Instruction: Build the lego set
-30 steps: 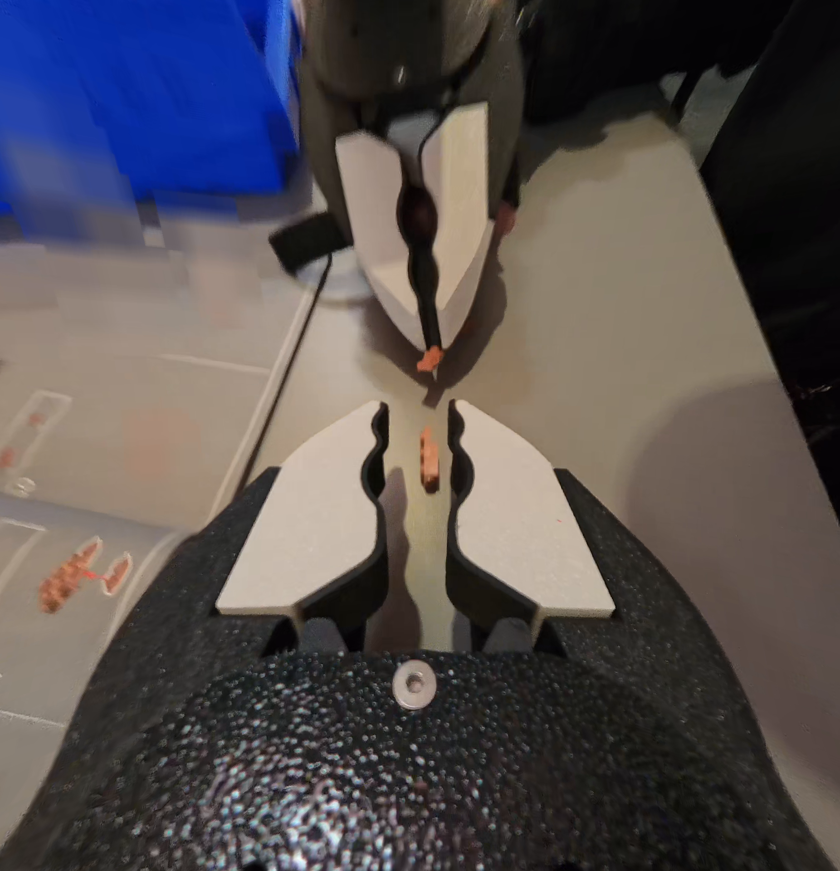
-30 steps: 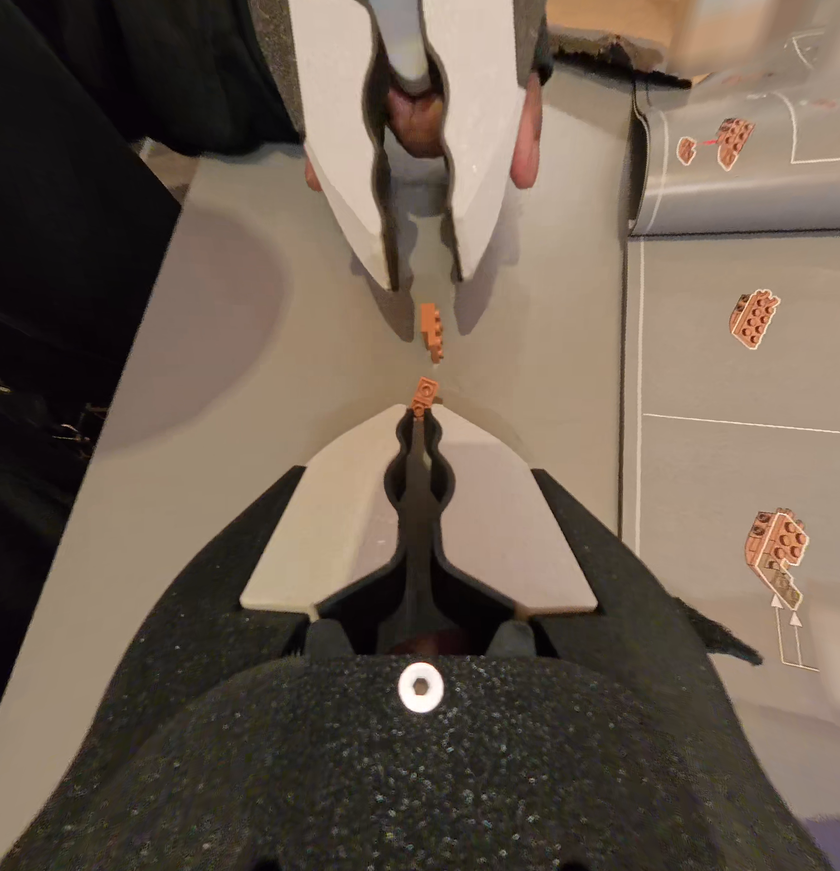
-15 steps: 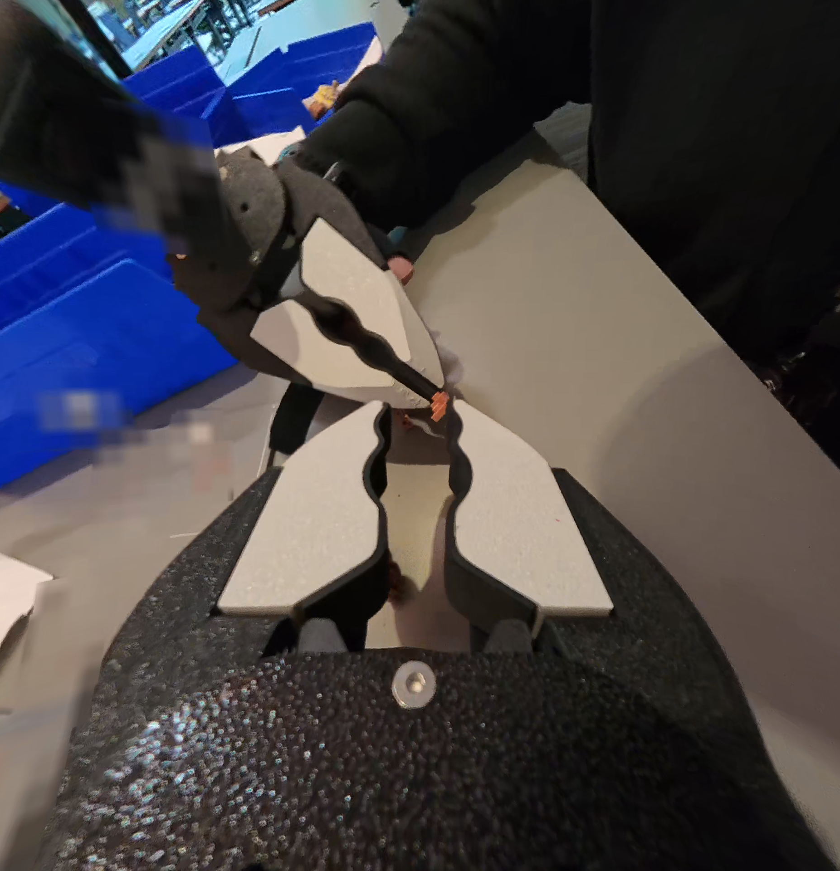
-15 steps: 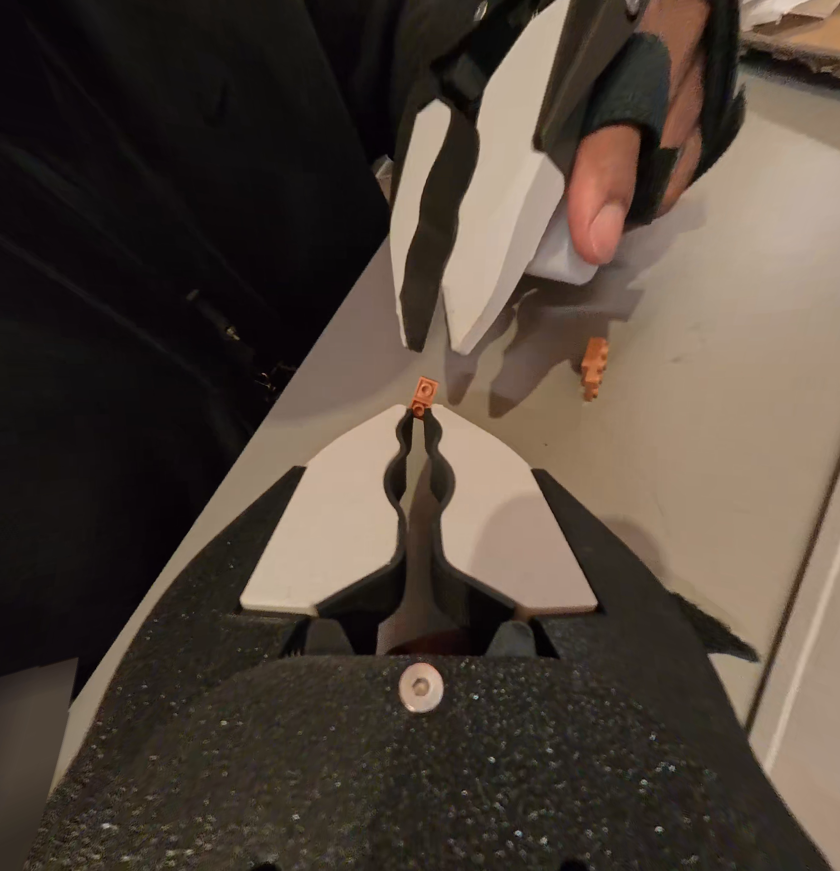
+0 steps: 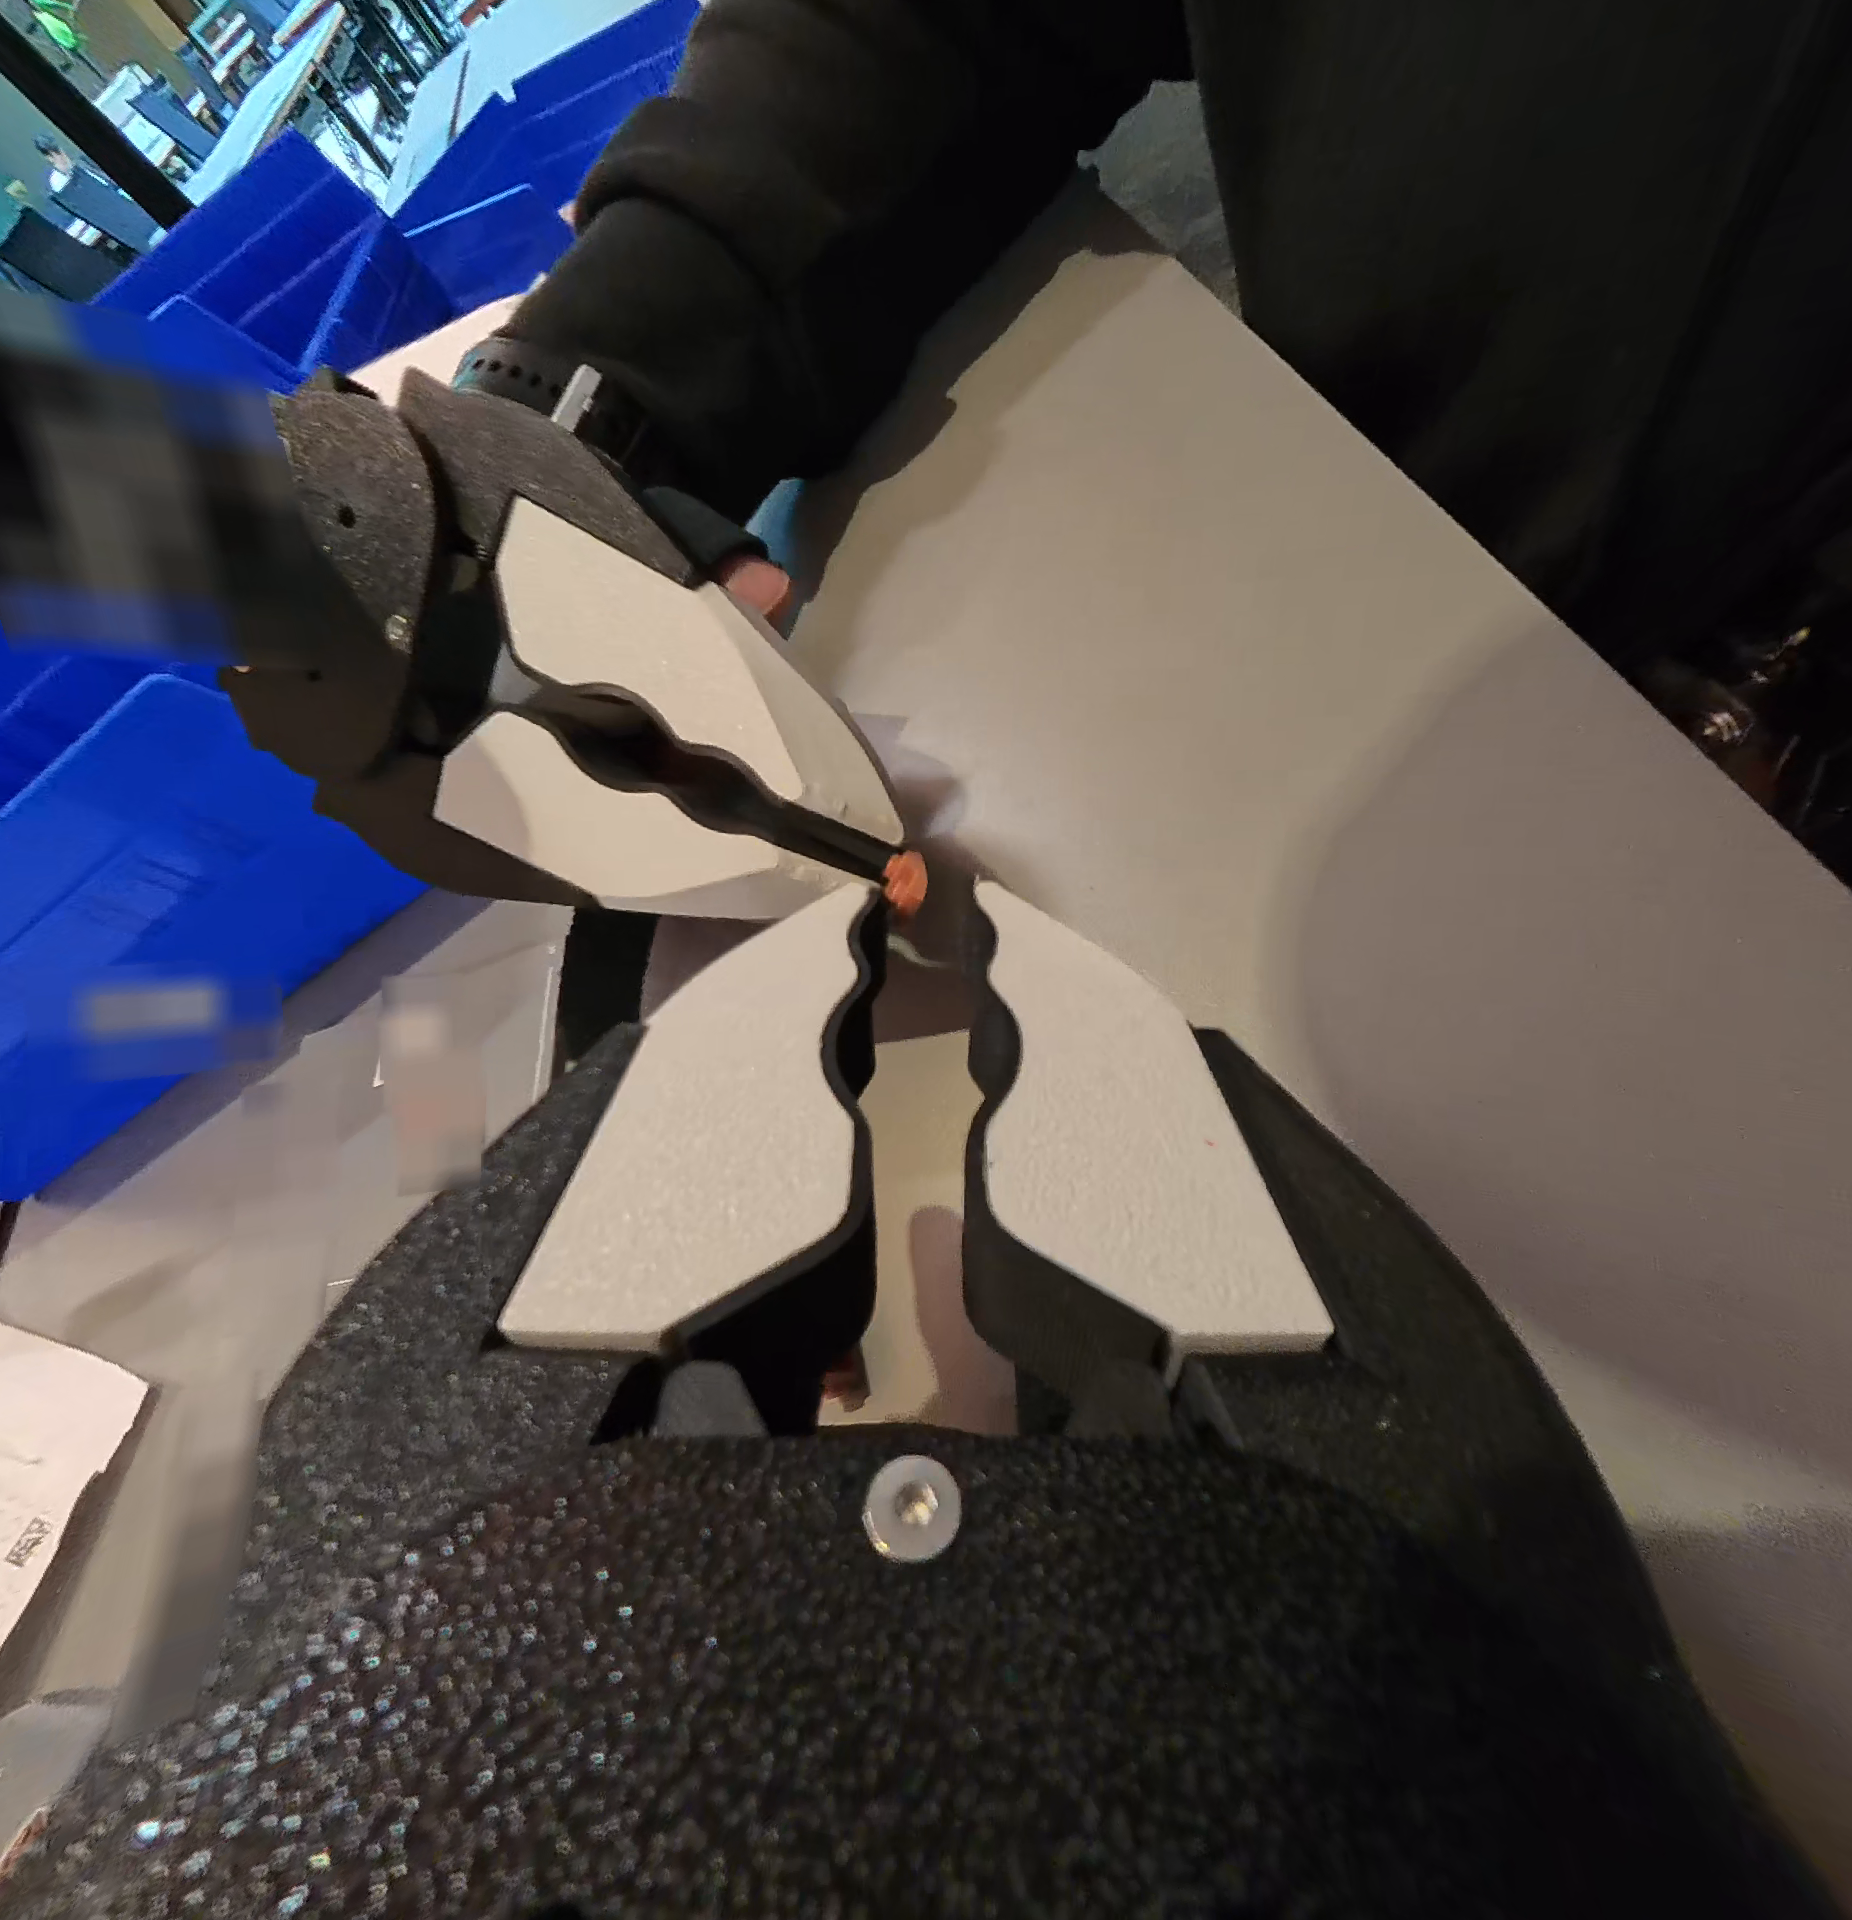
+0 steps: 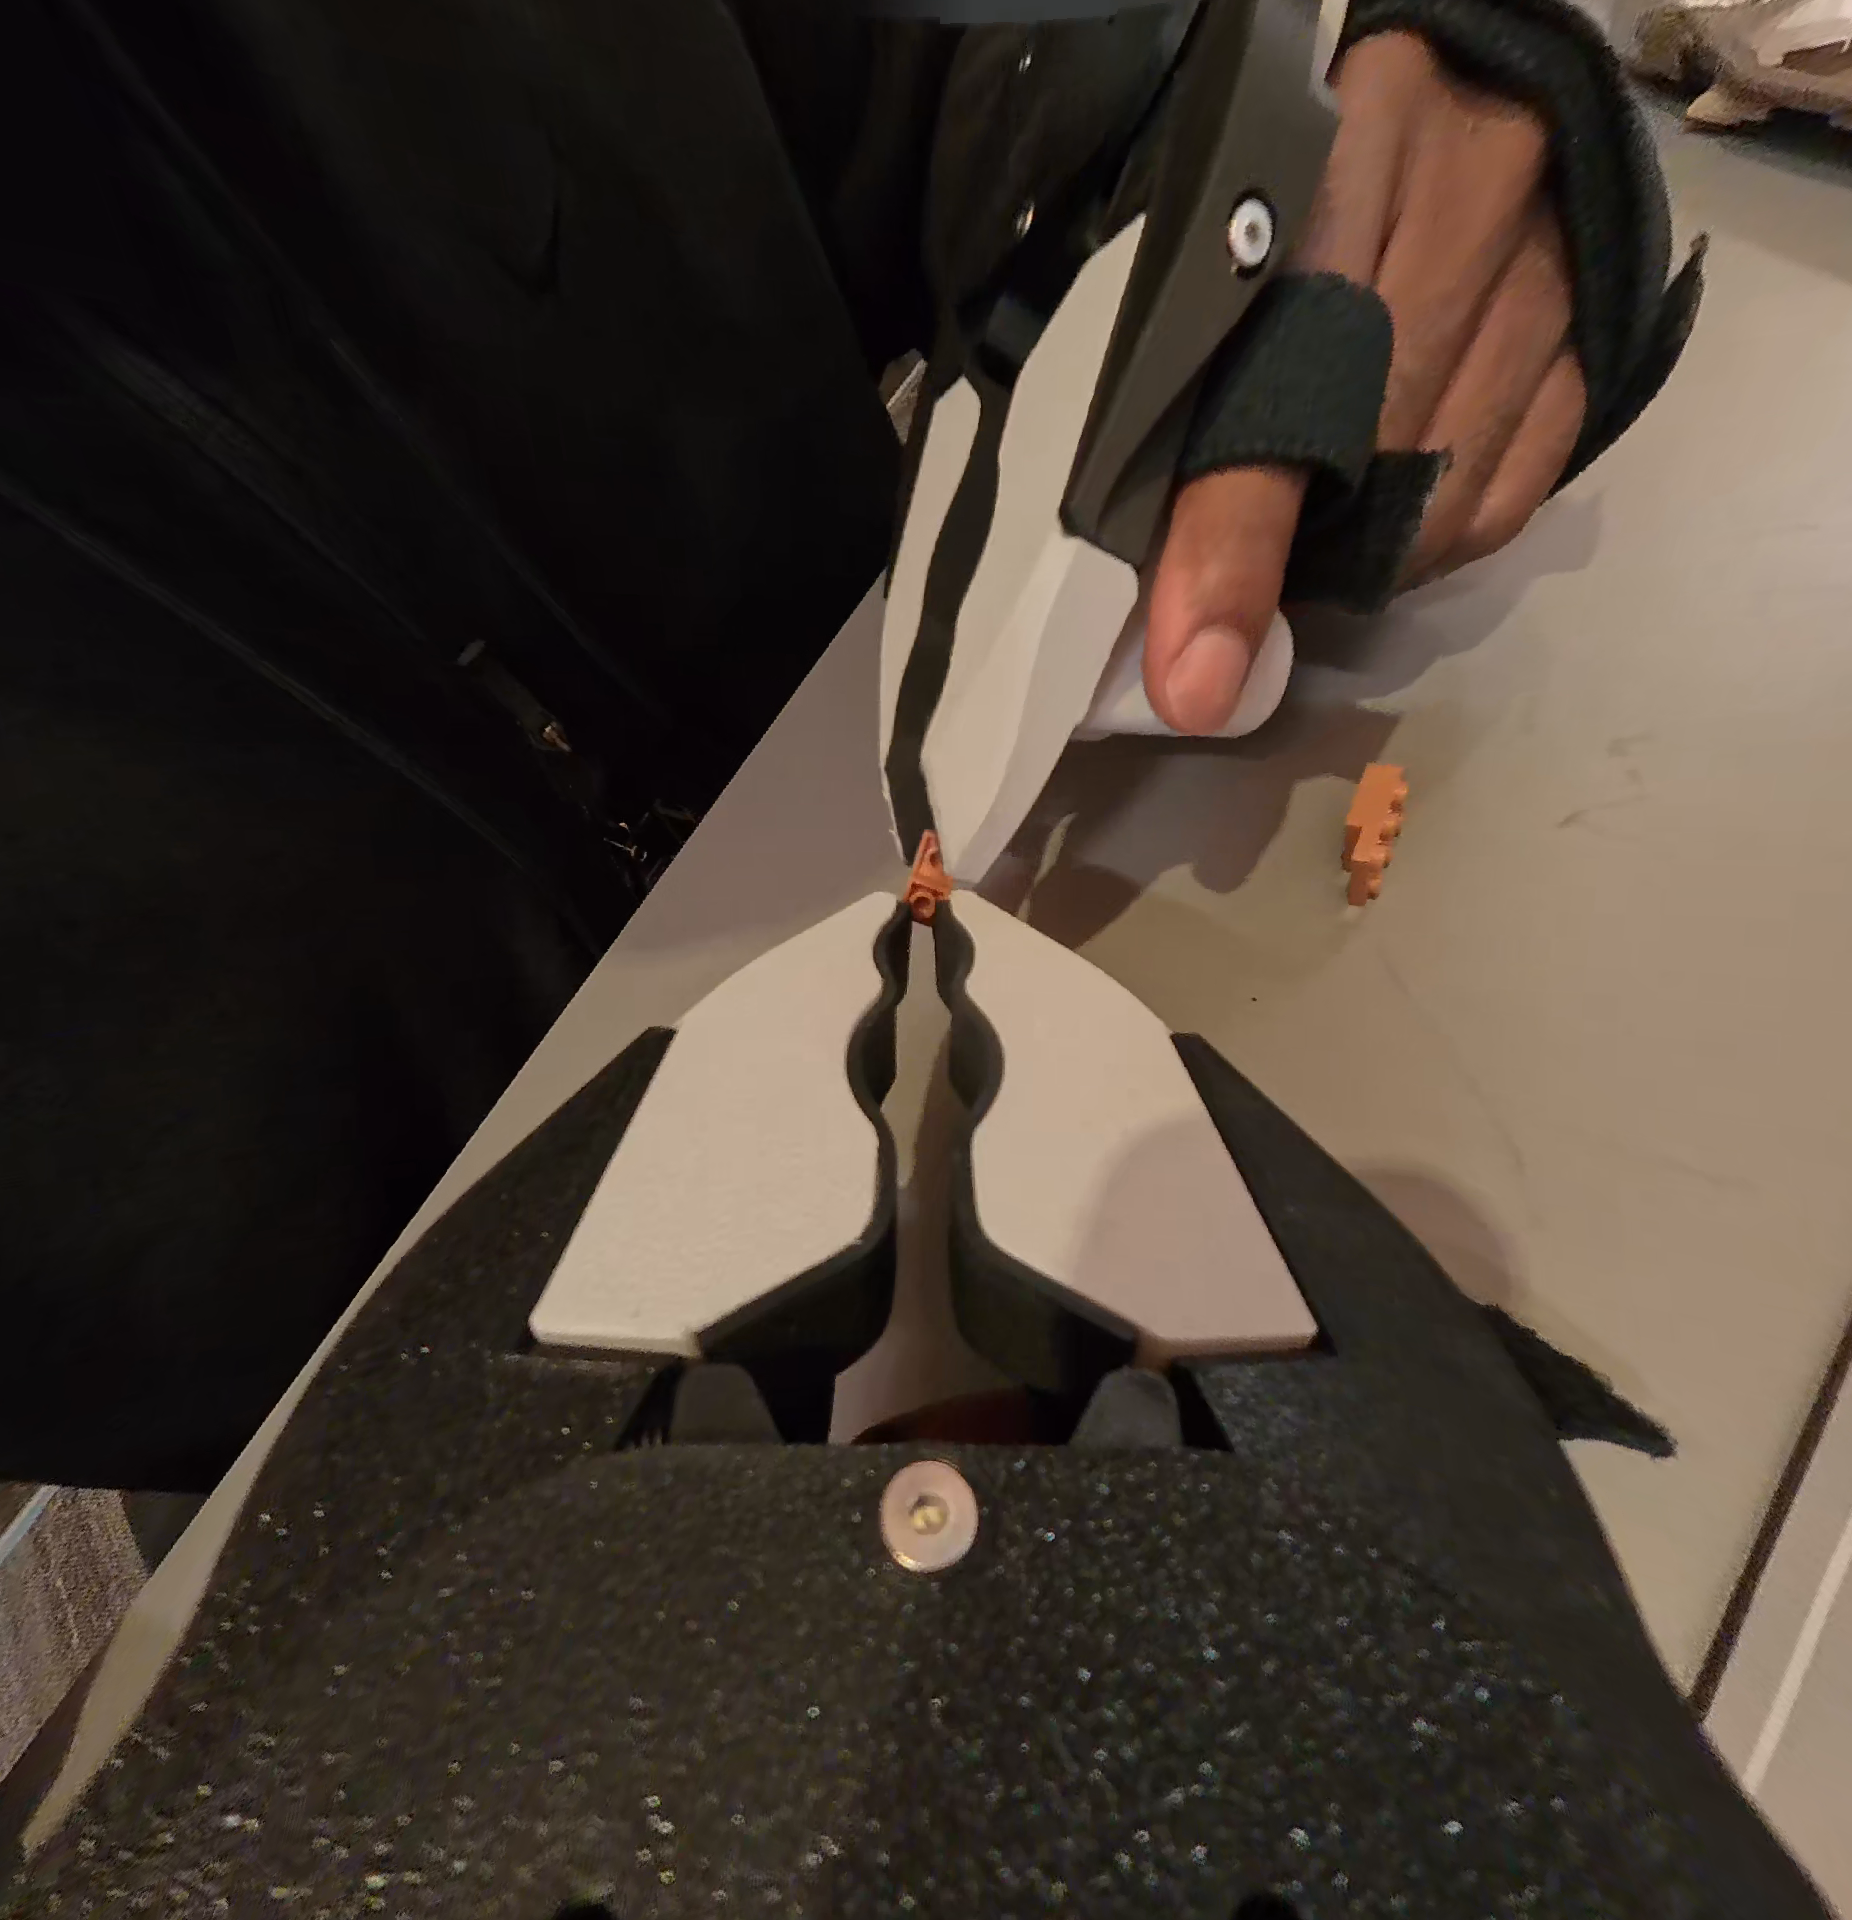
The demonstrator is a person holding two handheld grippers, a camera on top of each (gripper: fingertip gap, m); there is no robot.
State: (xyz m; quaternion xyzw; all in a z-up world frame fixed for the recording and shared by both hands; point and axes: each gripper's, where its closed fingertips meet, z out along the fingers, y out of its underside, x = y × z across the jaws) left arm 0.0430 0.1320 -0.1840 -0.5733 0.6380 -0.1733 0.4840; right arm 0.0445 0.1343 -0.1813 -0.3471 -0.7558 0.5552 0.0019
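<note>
Right gripper (image 6: pixel 924 906) (clamped): orange piece (image 6: pixel 924 885)

A smooth, matte beige tabletop (image 5: pixel 1265 623) fills most of both views — soft shadows lie across it. Glossy blue plastic storage bins (image 5: pixel 153 831) stand along its far side; beyond them, a bright, blurred workshop area with dark frames (image 5: pixel 91 114).

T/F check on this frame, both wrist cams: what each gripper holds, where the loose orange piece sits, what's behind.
1. The right gripper pinches a tiny orange brick piece at its fingertips. True.
2. The left gripper is clamped shut on it too. False: its fingers stand apart.
3. A longer studded orange brick lies loose on the grey tabletop. True.
4. Red plastic bins stand behind. False: the blue plastic bins are blue.
</note>
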